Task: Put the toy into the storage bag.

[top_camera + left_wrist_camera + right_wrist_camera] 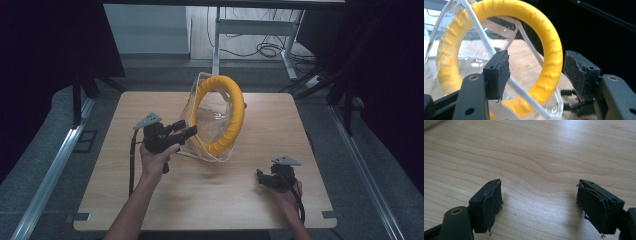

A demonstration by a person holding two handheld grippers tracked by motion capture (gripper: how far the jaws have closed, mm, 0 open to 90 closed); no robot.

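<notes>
In the high view my left hand-held gripper (pixel 186 133) sits just left of centre, its jaws apart and pointing right at the clear plastic bag (pixel 200 107) that stands upright in the middle of the table (pixel 150 200). Inside the bag is a yellow ribbed ring (pixel 239 112), tilted on edge. In my left gripper view the bag's white seam (pixel 486 45) runs diagonally from the upper left, passes just beside my left pad (pixel 503 75) and goes on into the gap; the pads do not press on it, and the ring (pixel 551 50) curves through the centre beyond them. I can read no brand, label or writing on the bag or the ring; the ring shows only moulded ridges.

My right hand-held gripper (pixel 261 178) rests at the lower right of the high view, well apart from the bag. In my right gripper view its jaws stand wide apart over bare wood grain (pixel 536 157), with nothing between them.
</notes>
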